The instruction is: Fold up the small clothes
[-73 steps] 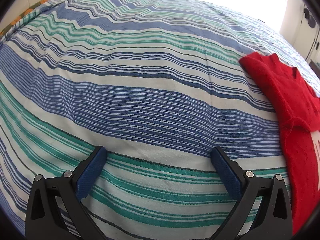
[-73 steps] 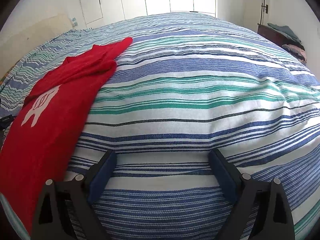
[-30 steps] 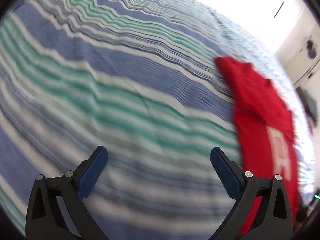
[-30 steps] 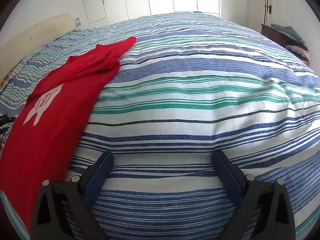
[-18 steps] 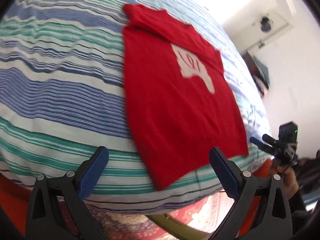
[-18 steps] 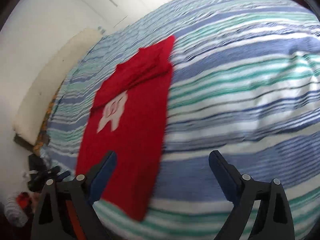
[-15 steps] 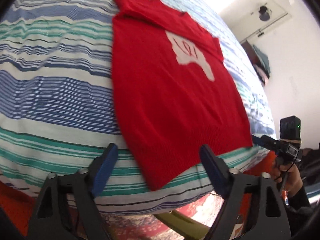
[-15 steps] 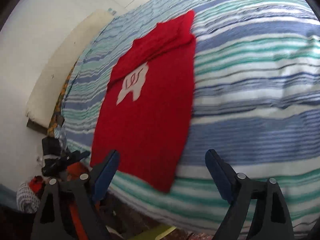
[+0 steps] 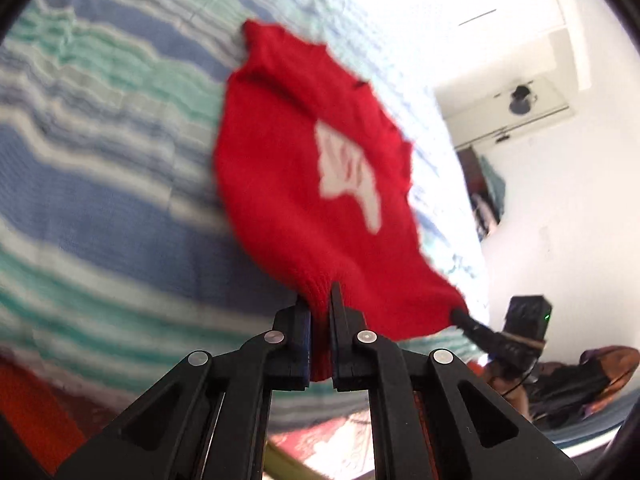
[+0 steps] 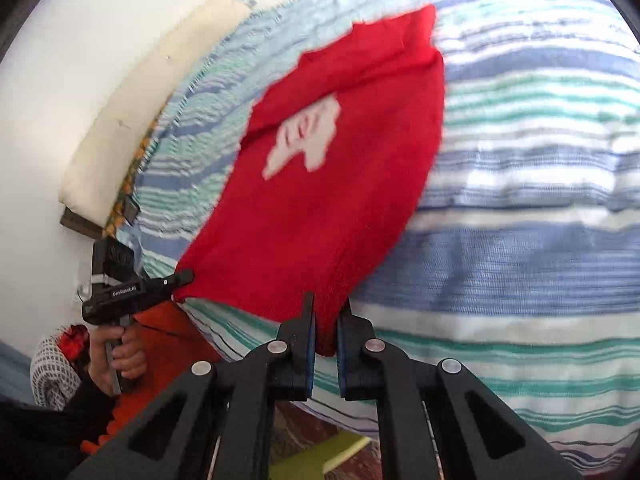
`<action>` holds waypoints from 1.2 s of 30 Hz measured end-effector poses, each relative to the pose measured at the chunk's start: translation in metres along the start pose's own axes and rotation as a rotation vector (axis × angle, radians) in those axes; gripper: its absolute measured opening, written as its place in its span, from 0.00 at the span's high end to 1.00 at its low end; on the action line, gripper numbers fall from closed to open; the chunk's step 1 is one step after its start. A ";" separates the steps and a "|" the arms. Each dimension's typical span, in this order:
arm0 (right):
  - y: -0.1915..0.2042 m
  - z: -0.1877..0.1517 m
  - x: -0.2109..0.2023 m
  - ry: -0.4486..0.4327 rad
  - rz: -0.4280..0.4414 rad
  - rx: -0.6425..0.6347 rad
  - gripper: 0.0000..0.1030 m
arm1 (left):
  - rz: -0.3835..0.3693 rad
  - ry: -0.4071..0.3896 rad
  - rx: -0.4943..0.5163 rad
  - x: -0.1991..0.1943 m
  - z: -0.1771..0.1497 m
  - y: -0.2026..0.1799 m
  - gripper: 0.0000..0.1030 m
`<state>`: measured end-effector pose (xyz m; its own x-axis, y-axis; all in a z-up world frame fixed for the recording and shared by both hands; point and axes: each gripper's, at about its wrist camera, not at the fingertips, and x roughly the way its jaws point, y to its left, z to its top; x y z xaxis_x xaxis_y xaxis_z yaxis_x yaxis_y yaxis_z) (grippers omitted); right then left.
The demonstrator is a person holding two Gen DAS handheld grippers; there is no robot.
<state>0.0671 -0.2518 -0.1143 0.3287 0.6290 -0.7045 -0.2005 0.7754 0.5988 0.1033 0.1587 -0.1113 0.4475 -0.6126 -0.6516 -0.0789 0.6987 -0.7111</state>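
Gripping one hem corner, the left gripper [image 9: 319,312] is clenched on the single red sweater [image 9: 304,184], which lies at the near edge of the striped bed [image 9: 100,200].

In the right wrist view, the right gripper [image 10: 325,326] clamps the other hem corner of the sweater [image 10: 320,200]; the left gripper's body reads "GenRobot.AI".

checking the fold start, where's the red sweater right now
The red sweater lies spread on the striped bed cover, its hem at the near edge, with the left gripper and right gripper each clamping a bottom corner.
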 end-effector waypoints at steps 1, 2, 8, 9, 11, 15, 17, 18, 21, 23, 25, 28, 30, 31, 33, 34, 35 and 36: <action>0.002 0.008 0.001 -0.028 0.007 0.004 0.92 | -0.015 -0.018 -0.004 0.003 0.018 -0.006 0.96; 0.003 0.020 0.002 -0.056 0.011 0.010 0.92 | -0.017 -0.027 -0.009 0.005 0.033 -0.008 0.96; 0.000 0.123 0.032 -0.152 -0.027 0.036 0.92 | 0.046 -0.064 -0.015 0.049 0.145 -0.012 0.96; -0.004 0.143 0.041 -0.163 -0.025 0.050 0.92 | 0.065 -0.064 -0.015 0.061 0.164 -0.013 0.96; -0.012 0.181 0.056 -0.173 -0.031 0.073 0.92 | 0.094 -0.066 -0.019 0.081 0.195 -0.011 0.96; -0.030 0.245 0.094 -0.178 -0.053 0.111 0.92 | 0.152 -0.053 -0.016 0.123 0.244 -0.005 0.95; -0.041 0.272 0.114 -0.177 -0.067 0.126 0.92 | 0.185 -0.047 -0.030 0.140 0.263 0.003 0.91; -0.047 0.282 0.123 -0.180 -0.073 0.136 0.92 | 0.197 -0.052 -0.040 0.144 0.266 0.009 0.90; -0.066 0.307 0.147 -0.206 -0.072 0.185 0.92 | 0.236 -0.106 -0.078 0.155 0.284 0.020 0.88; -0.076 0.318 0.159 -0.223 -0.065 0.204 0.92 | 0.258 -0.114 -0.085 0.160 0.294 0.023 0.86; -0.079 0.328 0.173 -0.199 -0.091 0.179 0.89 | 0.277 -0.123 -0.098 0.158 0.306 0.028 0.62; -0.085 0.339 0.181 -0.178 -0.114 0.173 0.78 | 0.291 -0.205 -0.117 0.132 0.310 0.031 0.39; -0.084 0.342 0.172 -0.203 -0.110 0.150 0.69 | 0.286 -0.264 -0.103 0.105 0.305 0.027 0.37; -0.081 0.343 0.164 -0.224 -0.127 0.130 0.61 | 0.276 -0.278 -0.092 0.098 0.306 0.026 0.37; -0.077 0.343 0.147 -0.258 -0.128 0.110 0.49 | 0.239 -0.288 -0.002 0.092 0.298 0.008 0.37; -0.072 0.343 0.140 -0.264 -0.130 0.088 0.48 | 0.248 -0.270 0.057 0.097 0.296 -0.005 0.37; -0.064 0.344 0.137 -0.250 -0.152 0.039 0.48 | 0.276 -0.229 0.134 0.107 0.292 -0.018 0.35; -0.056 0.346 0.137 -0.223 -0.192 -0.026 0.48 | 0.301 -0.186 0.190 0.119 0.290 -0.026 0.35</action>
<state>0.4426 -0.2285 -0.1125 0.5569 0.4455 -0.7010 -0.1379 0.8819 0.4509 0.4167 0.1749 -0.0933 0.5849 -0.3051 -0.7516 -0.0725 0.9032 -0.4231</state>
